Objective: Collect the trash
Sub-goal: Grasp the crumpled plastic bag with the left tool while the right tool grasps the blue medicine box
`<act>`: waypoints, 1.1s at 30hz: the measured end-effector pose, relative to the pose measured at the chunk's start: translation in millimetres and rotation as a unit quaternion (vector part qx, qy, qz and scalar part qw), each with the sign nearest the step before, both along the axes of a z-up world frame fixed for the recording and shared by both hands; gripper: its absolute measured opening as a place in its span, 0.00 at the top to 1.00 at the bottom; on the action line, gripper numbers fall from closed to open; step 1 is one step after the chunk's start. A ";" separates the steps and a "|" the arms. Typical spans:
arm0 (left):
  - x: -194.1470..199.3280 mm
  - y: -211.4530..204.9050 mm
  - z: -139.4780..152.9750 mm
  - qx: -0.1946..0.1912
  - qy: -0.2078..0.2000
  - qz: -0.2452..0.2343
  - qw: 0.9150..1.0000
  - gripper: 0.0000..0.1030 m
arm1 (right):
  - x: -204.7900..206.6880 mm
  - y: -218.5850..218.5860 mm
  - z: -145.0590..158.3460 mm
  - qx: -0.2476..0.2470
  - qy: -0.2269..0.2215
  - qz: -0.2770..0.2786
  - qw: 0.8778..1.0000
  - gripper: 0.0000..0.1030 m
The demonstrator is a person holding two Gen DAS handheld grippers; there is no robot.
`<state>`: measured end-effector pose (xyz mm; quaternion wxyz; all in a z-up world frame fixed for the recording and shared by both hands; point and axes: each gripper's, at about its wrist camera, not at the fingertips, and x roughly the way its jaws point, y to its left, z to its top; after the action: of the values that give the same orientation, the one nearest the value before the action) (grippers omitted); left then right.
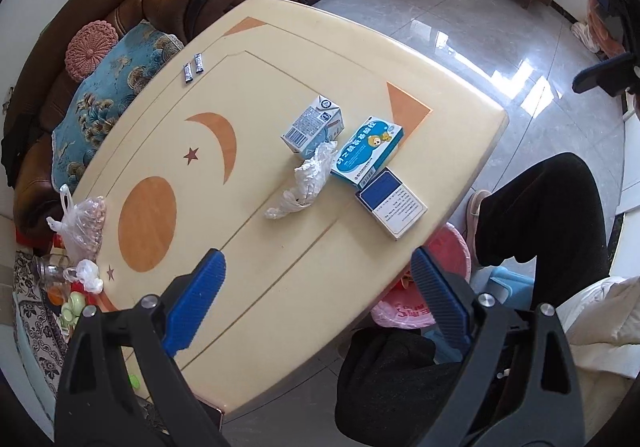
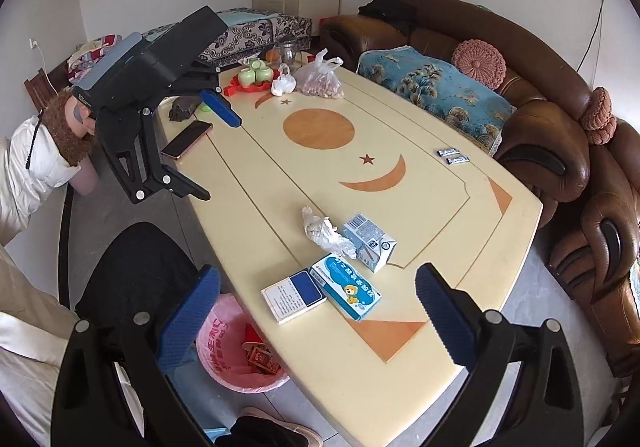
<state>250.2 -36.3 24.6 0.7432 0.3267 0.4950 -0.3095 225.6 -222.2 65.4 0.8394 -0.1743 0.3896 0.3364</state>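
On the cream table (image 1: 280, 87) lie a milk carton (image 1: 314, 127), a crumpled clear plastic wrap (image 1: 306, 179), a blue medicine box (image 1: 368, 149) and a blue-and-white box (image 1: 392, 203). They also show in the right wrist view: carton (image 2: 370, 241), wrap (image 2: 324, 233), medicine box (image 2: 346, 285), blue-and-white box (image 2: 294, 297). A pink-lined trash bin (image 2: 236, 351) stands on the floor beside the table, also in the left wrist view (image 1: 444, 251). My left gripper (image 1: 316, 303) is open and empty above the table's near end. My right gripper (image 2: 318, 307) is open and empty above the boxes.
Two small wrappers (image 2: 454, 155) lie near the sofa side. A bag of nuts (image 2: 322, 81), a white bag (image 2: 282, 83), green cups on a red tray (image 2: 256, 77), a glass jar (image 2: 290, 51) and a phone (image 2: 186, 139) sit at the far end. A brown sofa (image 2: 540, 87) borders the table.
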 end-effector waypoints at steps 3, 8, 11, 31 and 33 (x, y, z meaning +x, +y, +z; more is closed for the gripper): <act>13.5 -7.0 -17.4 0.017 0.014 -0.012 1.000 0.11 | 19.5 1.3 -13.9 -0.008 0.015 0.005 1.000 0.07; 32.6 -16.3 -47.6 0.048 0.038 -0.030 0.998 0.11 | 46.3 0.9 -35.0 -0.019 0.040 0.016 0.999 0.07; 41.2 -21.1 -65.1 0.061 0.045 -0.042 0.996 0.11 | 59.4 -1.0 -46.6 -0.021 0.051 0.022 0.998 0.07; 103.0 -50.9 -180.4 0.063 0.145 -0.109 0.981 0.11 | 135.9 22.5 -196.3 -0.108 0.205 0.125 0.965 0.07; 108.4 -51.8 -186.3 0.055 0.156 -0.109 0.980 0.11 | 140.7 24.9 -206.8 -0.112 0.212 0.137 0.961 0.07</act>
<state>358.6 -88.1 -161.7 0.5992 0.3669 0.5828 -0.4083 366.3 -197.2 -141.4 0.6583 -0.2437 0.5666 0.4316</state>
